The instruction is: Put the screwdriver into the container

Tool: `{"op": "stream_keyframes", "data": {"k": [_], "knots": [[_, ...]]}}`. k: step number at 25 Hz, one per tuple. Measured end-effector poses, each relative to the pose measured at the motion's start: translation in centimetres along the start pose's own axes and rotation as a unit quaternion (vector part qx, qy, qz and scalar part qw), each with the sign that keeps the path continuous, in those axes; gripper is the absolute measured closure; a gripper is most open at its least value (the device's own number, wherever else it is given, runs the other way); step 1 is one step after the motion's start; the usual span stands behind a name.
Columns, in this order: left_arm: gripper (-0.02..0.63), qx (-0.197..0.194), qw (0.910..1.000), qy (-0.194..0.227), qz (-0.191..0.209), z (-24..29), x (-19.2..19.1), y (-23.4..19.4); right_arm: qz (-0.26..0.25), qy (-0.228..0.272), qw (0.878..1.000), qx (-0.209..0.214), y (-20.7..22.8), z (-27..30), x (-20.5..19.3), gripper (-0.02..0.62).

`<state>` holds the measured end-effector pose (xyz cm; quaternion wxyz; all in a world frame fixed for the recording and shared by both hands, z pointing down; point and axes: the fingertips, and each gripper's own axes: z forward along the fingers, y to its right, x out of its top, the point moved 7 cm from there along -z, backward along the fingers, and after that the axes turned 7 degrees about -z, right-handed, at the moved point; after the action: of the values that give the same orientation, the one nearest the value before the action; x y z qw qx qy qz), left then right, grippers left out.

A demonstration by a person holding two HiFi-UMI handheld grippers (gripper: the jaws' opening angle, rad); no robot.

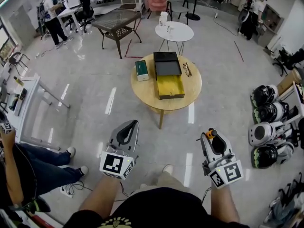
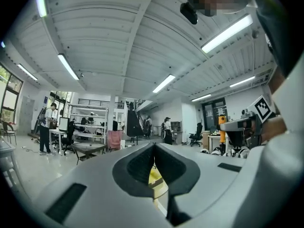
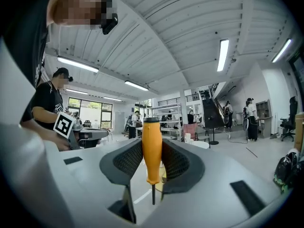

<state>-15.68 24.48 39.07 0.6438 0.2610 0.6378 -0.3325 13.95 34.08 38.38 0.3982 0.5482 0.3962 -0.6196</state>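
Observation:
An orange-handled screwdriver (image 3: 152, 148) stands upright between the pads of my right gripper (image 3: 152, 146), handle up and thin shaft pointing down. In the head view that right gripper (image 1: 212, 134) is low right, shut on the screwdriver (image 1: 209, 135). My left gripper (image 1: 131, 127) is low centre-left, well short of the table. In the left gripper view the left gripper (image 2: 153, 151) has its pads closed together with nothing between them. The container (image 1: 170, 85), an open black box with a yellow inside, lies on the round wooden table (image 1: 146, 93) ahead of both grippers.
A green box (image 1: 141, 70) and glasses (image 1: 186, 69) lie on the wooden table beside the container. Beyond stand a small white round table (image 1: 174, 31) and a dark low table (image 1: 116, 19). Helmets (image 1: 266, 122) line the right side. A seated person's legs (image 1: 42, 167) are at the left.

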Motion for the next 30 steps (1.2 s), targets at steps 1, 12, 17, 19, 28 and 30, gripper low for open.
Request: {"op": "stream_keyframes", "data": {"k": [1,12,17,19,28,30], "knots": [[0.588,0.003,1.0000,0.001,-0.003,0.6,0.0,0.1,0.001,0.001,1.000,0.000,0.6,0.1,-0.1,0.459],[0.589,0.040,0.9990,0.021,0.006,4.9,1.1,0.5,-0.003,0.000,0.999,0.033,5.1,2.9,-0.2,0.459],[0.589,0.052,0.9984,0.019,0.013,6.7,1.5,1.3,0.002,0.003,0.999,0.053,7.4,4.0,0.1,0.459],[0.589,0.052,0.9983,0.020,0.018,7.4,1.7,1.7,-0.001,0.001,0.998,0.061,8.2,4.4,0.1,0.459],[0.589,0.096,0.9952,-0.018,0.002,8.6,1.1,1.1,0.013,-0.013,0.997,0.081,10.4,6.2,-0.8,0.459],[0.588,0.096,0.9952,-0.020,0.002,8.7,1.0,0.9,0.015,-0.015,0.996,0.083,10.5,6.6,-0.9,0.459]]}}
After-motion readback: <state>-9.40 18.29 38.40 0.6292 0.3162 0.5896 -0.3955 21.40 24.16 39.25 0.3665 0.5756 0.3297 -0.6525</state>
